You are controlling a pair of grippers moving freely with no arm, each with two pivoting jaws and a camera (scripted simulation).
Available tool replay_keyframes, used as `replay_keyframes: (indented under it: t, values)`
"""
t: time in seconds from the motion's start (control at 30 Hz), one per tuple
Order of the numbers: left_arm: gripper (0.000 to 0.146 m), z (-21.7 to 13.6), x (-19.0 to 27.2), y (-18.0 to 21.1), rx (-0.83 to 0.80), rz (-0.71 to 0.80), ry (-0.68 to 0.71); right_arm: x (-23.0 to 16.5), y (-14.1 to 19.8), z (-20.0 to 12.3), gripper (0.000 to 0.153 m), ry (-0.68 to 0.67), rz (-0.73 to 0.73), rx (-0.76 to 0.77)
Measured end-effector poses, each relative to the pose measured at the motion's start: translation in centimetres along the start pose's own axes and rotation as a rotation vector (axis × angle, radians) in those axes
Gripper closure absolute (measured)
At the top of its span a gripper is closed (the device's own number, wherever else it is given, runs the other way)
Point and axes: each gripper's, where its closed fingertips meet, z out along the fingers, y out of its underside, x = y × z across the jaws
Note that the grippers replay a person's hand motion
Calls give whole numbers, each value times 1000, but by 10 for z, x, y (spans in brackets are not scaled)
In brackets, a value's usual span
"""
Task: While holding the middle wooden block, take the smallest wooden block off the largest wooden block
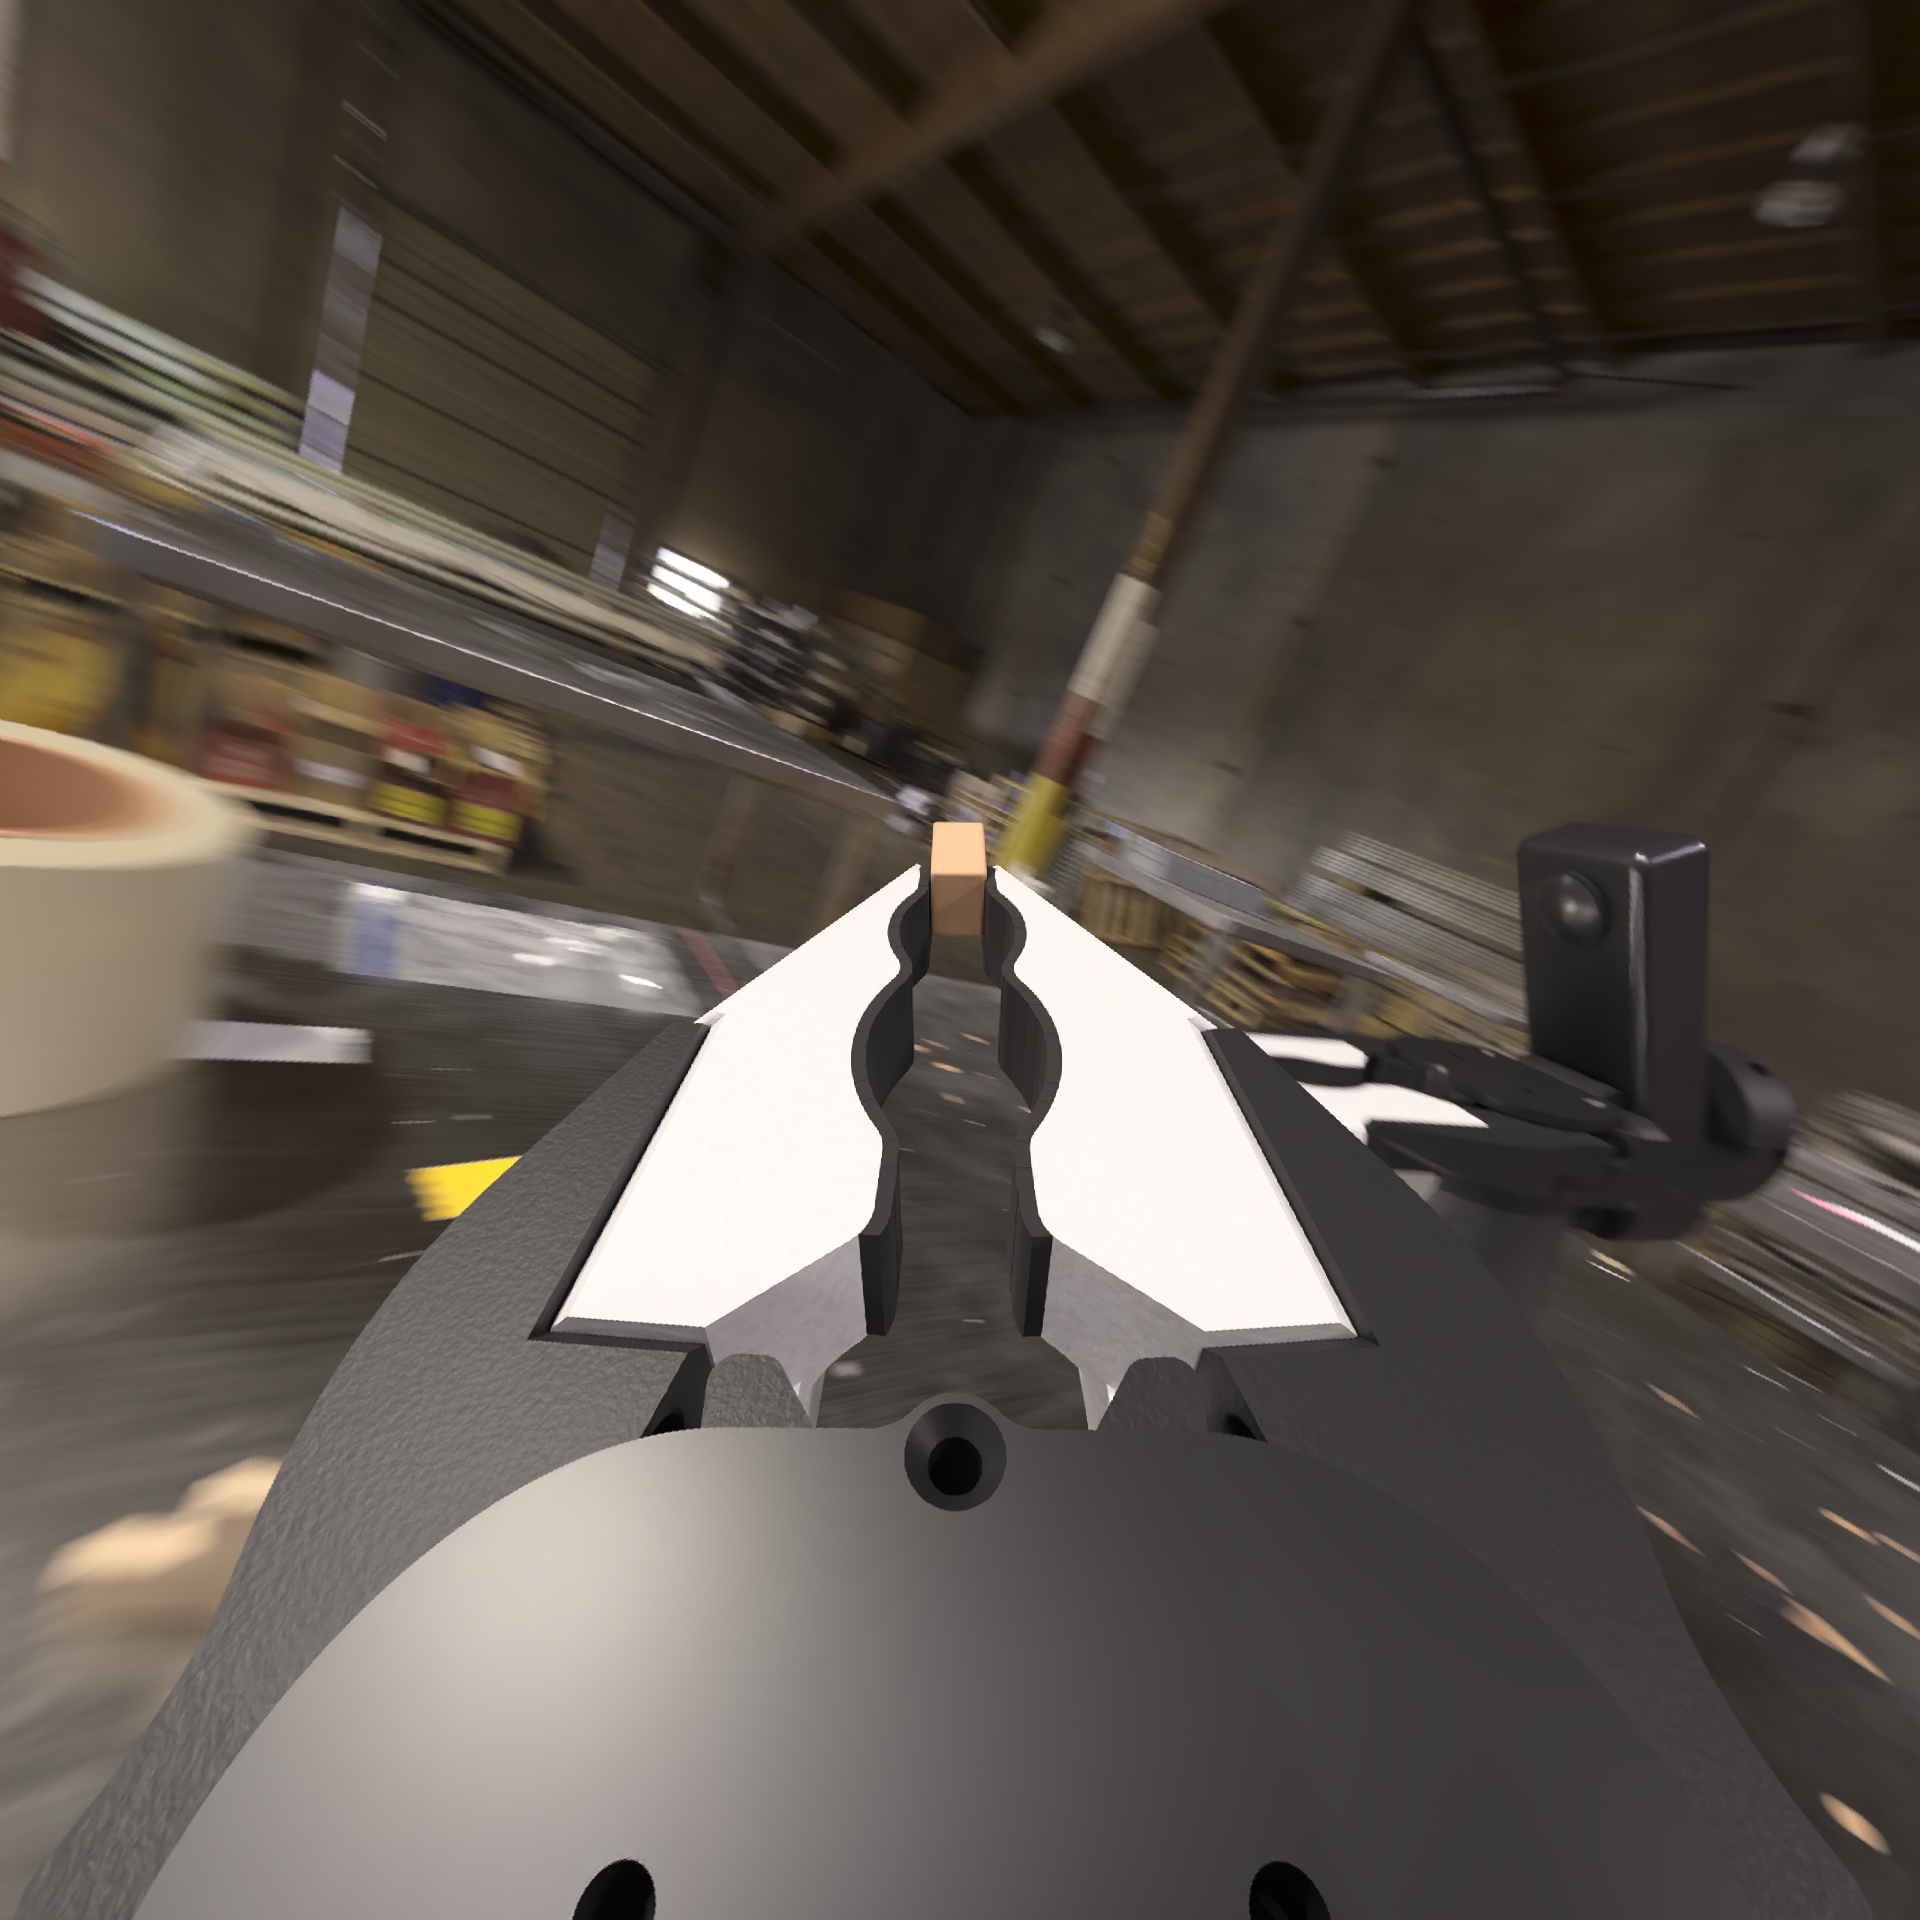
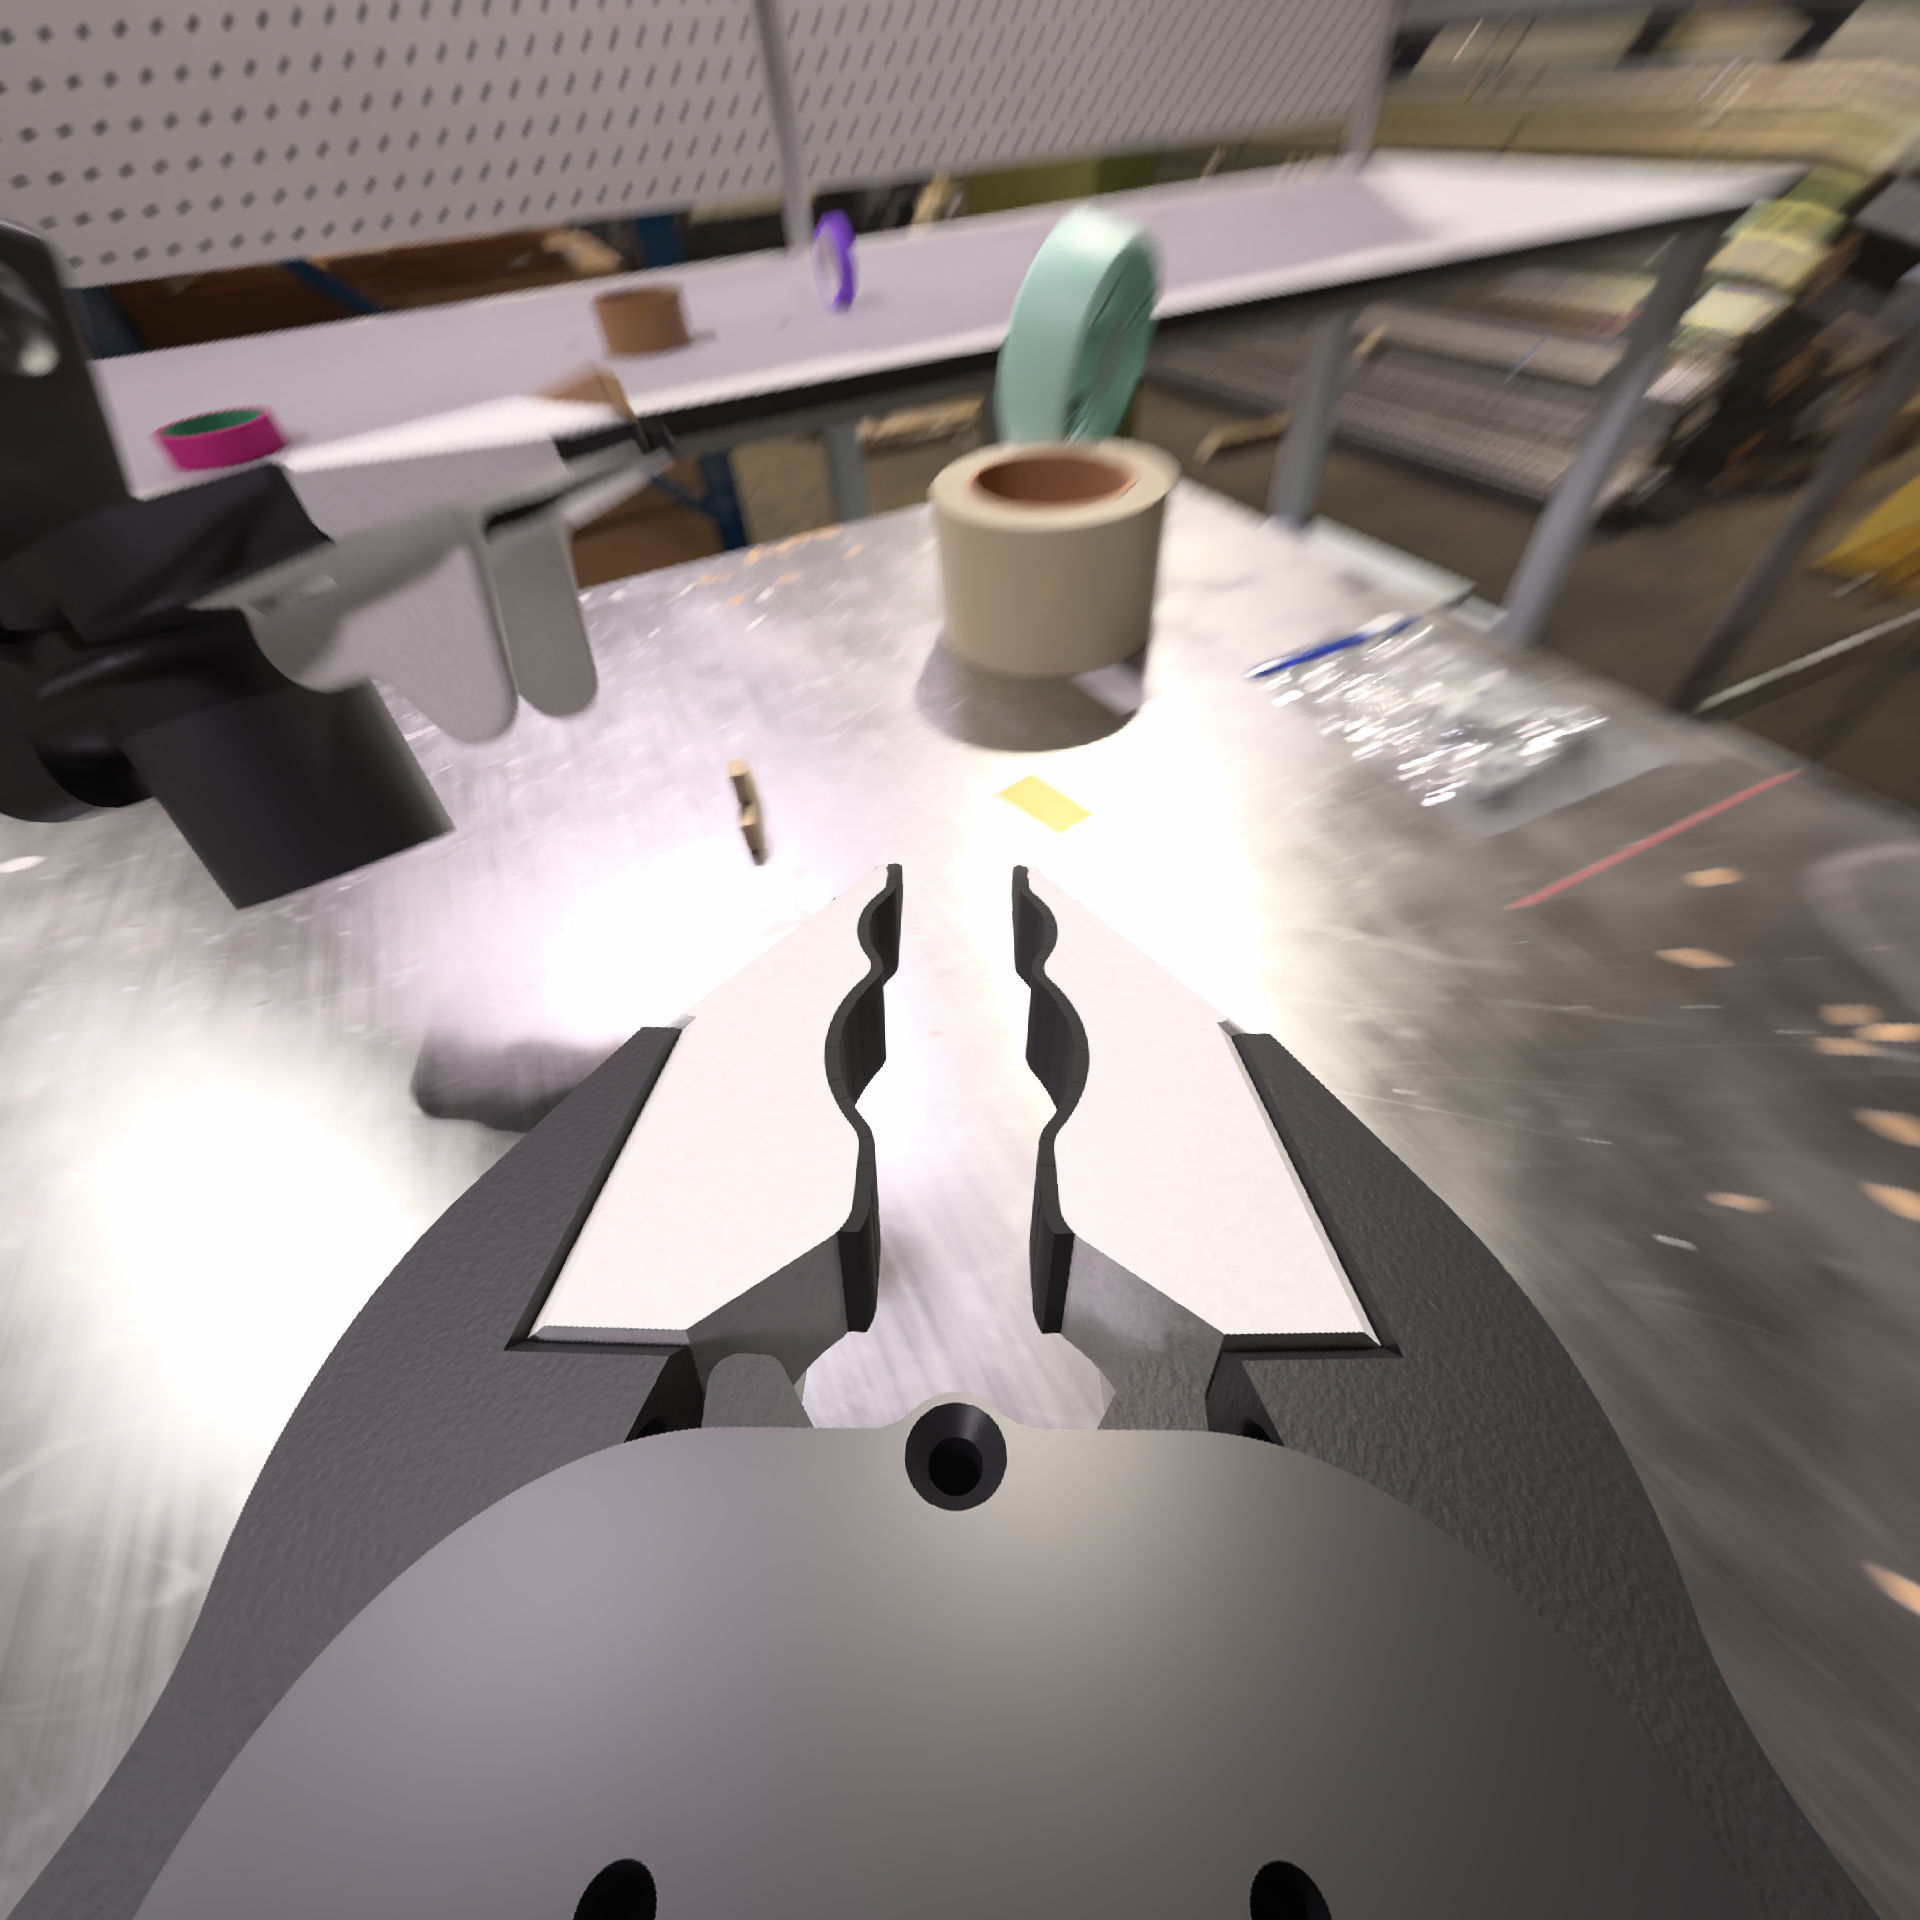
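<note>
One small block [image 1: 957, 879] pinched at your left gripper's [image 1: 957, 883] tips — light, rigid, smooth; right gripper [image 2: 956, 883] part-open, empty, another block [image 2: 747, 808] at its 11 o'clock.

table [image 2: 312, 1091]: brushed metal, glossy glare | beige tape roll [image 2: 1049, 582]: matt paper, brown card core | small block [image 1: 957, 879]: smooth pale wood | right tool [image 2: 956, 883]: rough dark plastic shell, matt white finger faces
</note>
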Motion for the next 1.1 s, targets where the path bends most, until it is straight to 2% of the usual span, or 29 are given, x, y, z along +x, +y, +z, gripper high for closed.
replay_keyframes:
  t: [0.07, 0.17, 0.33, 0.5, 0.6, 0.67, 0.7, 0.73, 0.77, 0.9, 1.0, 1.1]
  values:
    - [138, -31, -30, -24, 74, 69, -150, -18, 13, 33, 126, -82, 47, -111]
    - [138, -68, -64, -50, 144, 124, -307, -48, 31, 82, 122, -154, -17, -263]
    - [138, -97, -81, -66, 192, 161, -371, -82, 48, 144, 122, -186, -147, -410]
    - [138, -104, -81, -67, 191, 194, -368, -100, 52, 170, 118, -229, -117, -506]
    - [138, -104, -80, -67, 186, 207, -357, -100, 57, 179, 117, -195, -141, -574]
    - [138, -103, -79, -65, 180, 213, -350, -97, 58, 184, 124, -164, -161, -585]
    - [138, -103, -78, -65, 177, 214, -346, -94, 58, 186, 132, -148, -173, -581]
    - [138, -102, -78, -64, 174, 212, -341, -91, 57, 186, 143, -134, -188, -569]
    - [138, -102, -77, -62, 173, 206, -332, -89, 54, 185, 146, -129, -201, -543]
    - [138, -95, -64, -60, 191, 163, -220, -81, 23, 156, 146, -173, -192, -297]
    - [138, -80, -38, -56, 221, 112, -19, -84, -11, 107, 146, -297, -118, -1]
    - [138, -57, -11, -44, 176, 59, 163, -90, -35, 49, 146, -439, -97, 300]
